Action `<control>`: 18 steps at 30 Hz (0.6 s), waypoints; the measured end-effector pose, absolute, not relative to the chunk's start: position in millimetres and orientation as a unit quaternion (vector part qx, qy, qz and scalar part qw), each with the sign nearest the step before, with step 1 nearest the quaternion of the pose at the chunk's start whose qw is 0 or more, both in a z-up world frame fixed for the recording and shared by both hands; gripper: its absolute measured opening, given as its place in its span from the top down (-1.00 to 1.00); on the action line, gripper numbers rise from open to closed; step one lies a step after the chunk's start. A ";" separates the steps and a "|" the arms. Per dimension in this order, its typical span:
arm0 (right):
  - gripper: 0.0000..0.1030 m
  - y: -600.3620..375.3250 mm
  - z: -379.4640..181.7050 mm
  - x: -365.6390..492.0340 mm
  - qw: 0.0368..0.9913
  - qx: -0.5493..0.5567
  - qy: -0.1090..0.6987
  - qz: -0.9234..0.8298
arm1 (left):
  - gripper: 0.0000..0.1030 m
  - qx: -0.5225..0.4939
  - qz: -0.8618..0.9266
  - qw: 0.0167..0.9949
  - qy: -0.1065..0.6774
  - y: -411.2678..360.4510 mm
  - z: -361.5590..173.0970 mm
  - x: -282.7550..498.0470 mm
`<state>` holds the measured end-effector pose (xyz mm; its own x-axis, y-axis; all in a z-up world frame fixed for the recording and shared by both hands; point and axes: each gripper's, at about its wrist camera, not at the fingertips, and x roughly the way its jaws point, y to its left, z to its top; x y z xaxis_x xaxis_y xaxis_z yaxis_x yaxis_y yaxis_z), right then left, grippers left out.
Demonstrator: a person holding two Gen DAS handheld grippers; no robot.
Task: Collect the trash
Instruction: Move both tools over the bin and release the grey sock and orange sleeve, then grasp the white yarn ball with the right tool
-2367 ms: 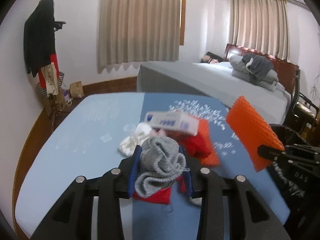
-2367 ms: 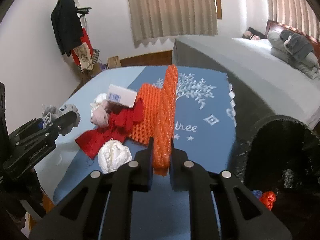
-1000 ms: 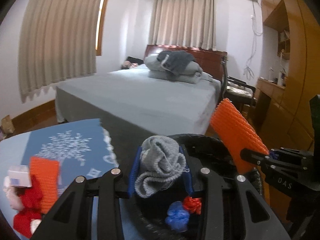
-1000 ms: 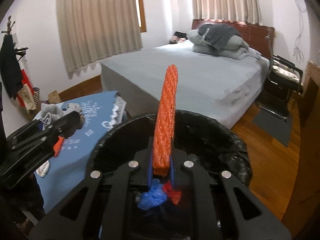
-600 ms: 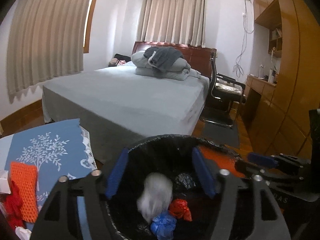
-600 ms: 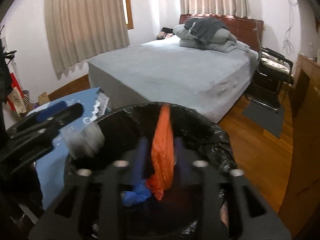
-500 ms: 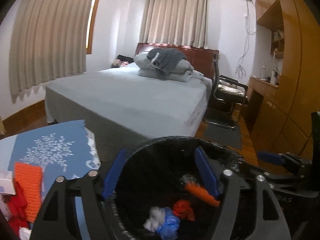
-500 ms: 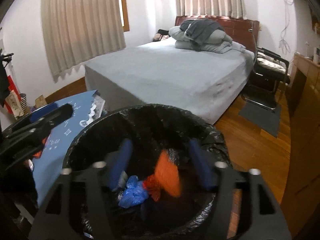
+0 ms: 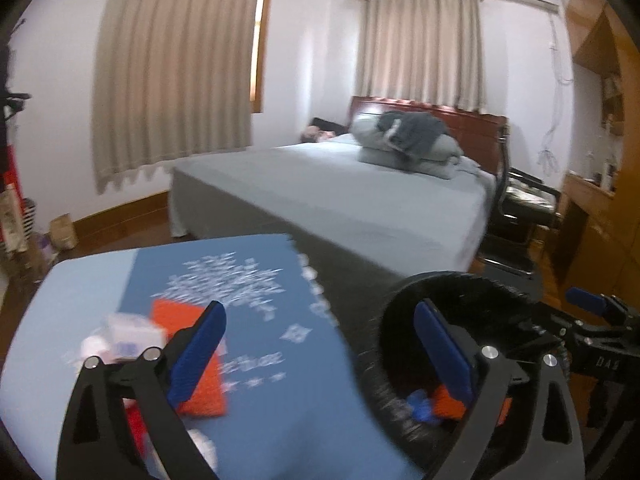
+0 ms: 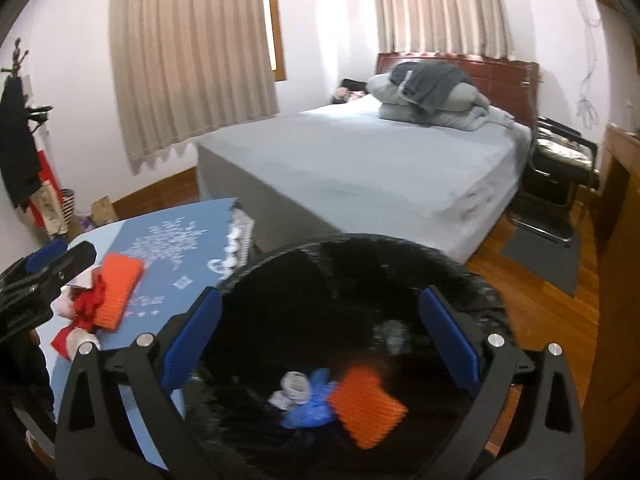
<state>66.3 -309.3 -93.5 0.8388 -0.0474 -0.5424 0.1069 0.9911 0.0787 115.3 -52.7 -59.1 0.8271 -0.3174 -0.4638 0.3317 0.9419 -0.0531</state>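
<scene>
A: Trash first, nearest: orange foam net [image 10: 366, 408], blue wad [image 10: 310, 402] and grey sock [image 10: 294, 390] lie in the bottom of the black-lined bin [image 10: 360, 244], right under the right gripper [image 10: 320, 340].

B: Gripper states?

A: Right gripper's jaws are opening, spread wide, nothing between them. Left gripper [image 9: 320, 352] is the same, jaws opening, empty, half over the blue tablecloth [image 9: 280, 420].

B: What's left?

A: More on the table: another orange net [image 9: 188, 360], a white box [image 9: 128, 334], red cloth [image 10: 90, 306], white balls. Blurry.

B: Tip for the step?

A: Likely go back for the pile. Keep jaws wide, take one item per gripper, come in low along the cloth, pinch mid-item. Don't snag the tablecloth. The bed [image 10: 360, 168] behind is irrelevant.
</scene>
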 end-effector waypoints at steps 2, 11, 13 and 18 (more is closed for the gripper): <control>-0.87 -295.1 -92.6 70.1 0.958 0.051 0.281 -0.028 | -0.82 0.017 -0.154 0.958 0.241 -38.5 -60.3 112.0; -0.87 -228.9 -93.8 88.5 0.957 0.038 0.286 0.034 | -0.82 0.013 -0.073 0.964 0.254 36.4 -74.6 95.0; -0.87 -212.8 -95.5 91.8 0.956 0.034 0.288 0.049 | -0.81 0.011 -0.057 0.964 0.259 50.8 -80.6 90.4; -0.87 -175.1 -102.8 98.3 0.951 0.025 0.296 0.083 | -0.81 0.008 -0.018 0.962 0.272 86.1 -95.1 83.2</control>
